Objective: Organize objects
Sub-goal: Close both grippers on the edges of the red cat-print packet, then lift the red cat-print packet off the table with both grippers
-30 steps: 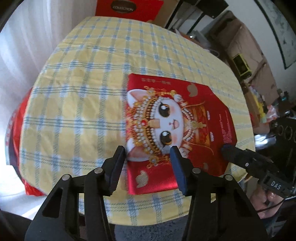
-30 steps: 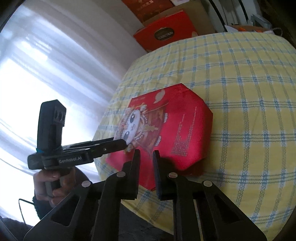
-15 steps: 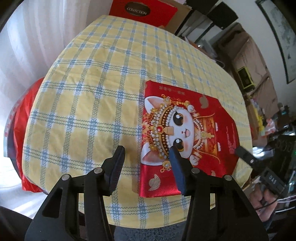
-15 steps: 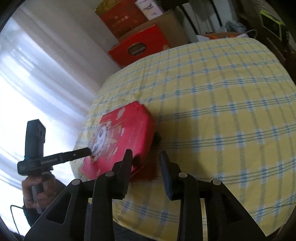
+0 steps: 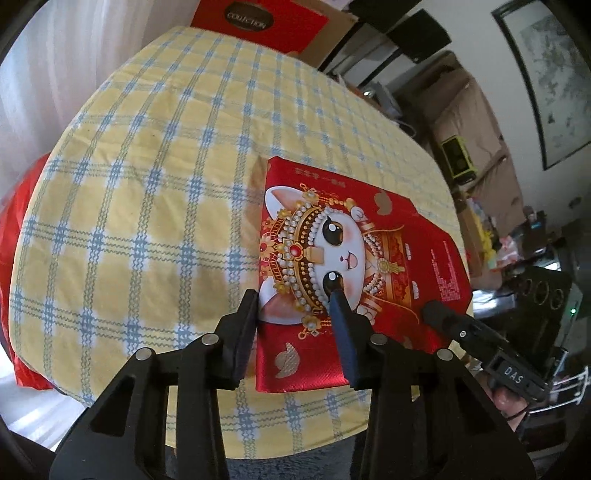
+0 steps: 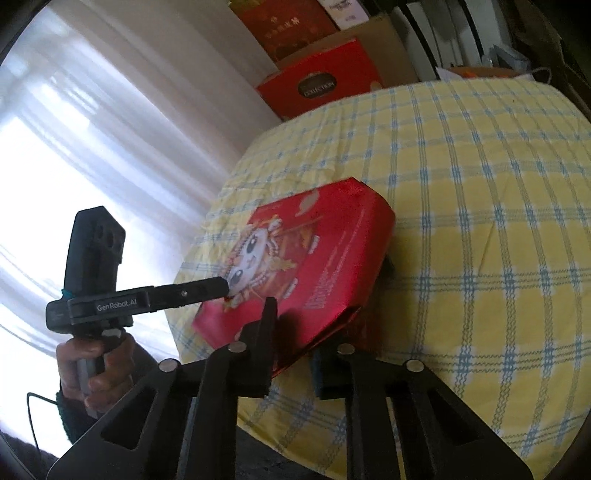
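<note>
The surface (image 5: 155, 206) is covered by a yellow cloth with a blue check, lightly creased, and it fills most of both wrist views. One task item is on it: a flat red gift bag (image 5: 354, 266) printed with a crowned white cat, lying at the near right part of the surface close to the near edge. In the right wrist view the gift bag (image 6: 314, 258) has its near end tilted up off the cloth. The left claw (image 5: 295, 314) straddles the bag's near left corner, one finger just outside the left edge and the other over the printed face; its jaws are closing, and pressure on the bag cannot be confirmed. The right claw (image 6: 295, 332) is closing with the raised near edge of the bag between its jaws; actual pinching cannot be told. A hand (image 6: 92, 373) grips the left claw's handle. Beyond the far edge stands a red box marked COLLECTION (image 5: 255, 22) against a brown carton (image 6: 373, 40). White curtains (image 6: 92, 129) hang on the left, strongly backlit. A framed picture (image 5: 554, 74) hangs on the right wall above cluttered boxes (image 5: 469, 122).
</note>
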The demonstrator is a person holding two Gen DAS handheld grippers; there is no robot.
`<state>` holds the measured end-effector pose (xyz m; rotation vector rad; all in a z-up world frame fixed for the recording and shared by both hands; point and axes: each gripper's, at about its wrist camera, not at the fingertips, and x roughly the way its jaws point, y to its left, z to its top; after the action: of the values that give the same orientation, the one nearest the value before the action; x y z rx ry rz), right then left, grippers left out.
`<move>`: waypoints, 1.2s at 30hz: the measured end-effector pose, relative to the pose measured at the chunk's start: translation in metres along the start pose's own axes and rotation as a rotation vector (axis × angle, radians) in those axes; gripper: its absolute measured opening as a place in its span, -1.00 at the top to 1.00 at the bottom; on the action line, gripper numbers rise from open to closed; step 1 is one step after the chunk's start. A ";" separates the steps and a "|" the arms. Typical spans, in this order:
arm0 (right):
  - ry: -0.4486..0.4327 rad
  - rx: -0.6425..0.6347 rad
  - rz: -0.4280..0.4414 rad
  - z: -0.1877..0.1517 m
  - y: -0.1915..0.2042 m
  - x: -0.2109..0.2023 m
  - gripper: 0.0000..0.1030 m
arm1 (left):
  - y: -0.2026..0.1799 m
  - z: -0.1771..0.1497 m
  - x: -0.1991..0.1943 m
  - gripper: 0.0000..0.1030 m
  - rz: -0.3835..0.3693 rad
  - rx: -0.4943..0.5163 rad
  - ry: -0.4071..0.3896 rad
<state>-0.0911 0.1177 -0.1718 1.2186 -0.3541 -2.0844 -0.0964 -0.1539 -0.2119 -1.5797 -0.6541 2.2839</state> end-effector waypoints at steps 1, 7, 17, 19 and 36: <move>-0.008 -0.009 0.002 0.000 0.002 -0.002 0.76 | -0.002 0.000 -0.002 0.29 -0.004 0.005 -0.008; -0.061 -0.068 0.028 0.005 0.016 -0.023 0.78 | -0.019 0.002 -0.017 0.29 -0.042 0.034 -0.054; -0.150 -0.106 0.046 0.009 0.033 -0.060 0.82 | -0.050 0.001 -0.053 0.30 -0.082 0.092 -0.136; -0.169 -0.110 0.050 0.009 0.036 -0.070 0.82 | -0.058 -0.001 -0.060 0.30 -0.086 0.104 -0.156; -0.321 -0.118 0.046 0.004 0.042 -0.165 0.83 | -0.155 -0.023 -0.091 0.30 -0.063 0.288 -0.228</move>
<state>-0.0234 0.1988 -0.0384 0.8003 -0.3929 -2.2282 -0.0457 -0.0600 -0.0649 -1.1646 -0.3957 2.4042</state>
